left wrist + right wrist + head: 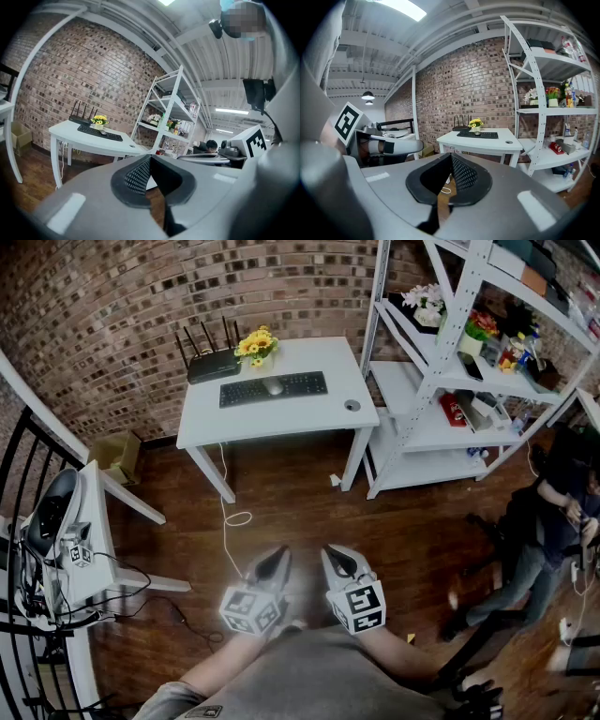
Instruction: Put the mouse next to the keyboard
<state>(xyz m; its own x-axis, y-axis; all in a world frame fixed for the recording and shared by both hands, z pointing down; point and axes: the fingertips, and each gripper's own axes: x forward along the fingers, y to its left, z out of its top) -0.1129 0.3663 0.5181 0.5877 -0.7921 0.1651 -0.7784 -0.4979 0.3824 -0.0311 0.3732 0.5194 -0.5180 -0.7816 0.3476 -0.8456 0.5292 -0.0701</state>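
The mouse seems to lie on the keyboard, toward the desk's back edge and well apart from both grippers. The left gripper and right gripper hold their fingers clenched on nothing. Arriving with them clenched would likely shove the mouse across the keys. Its shape and any cable are too small to tell.

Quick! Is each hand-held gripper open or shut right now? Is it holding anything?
Left hand-held gripper: closed, holding nothing.
Right hand-held gripper: closed, holding nothing.
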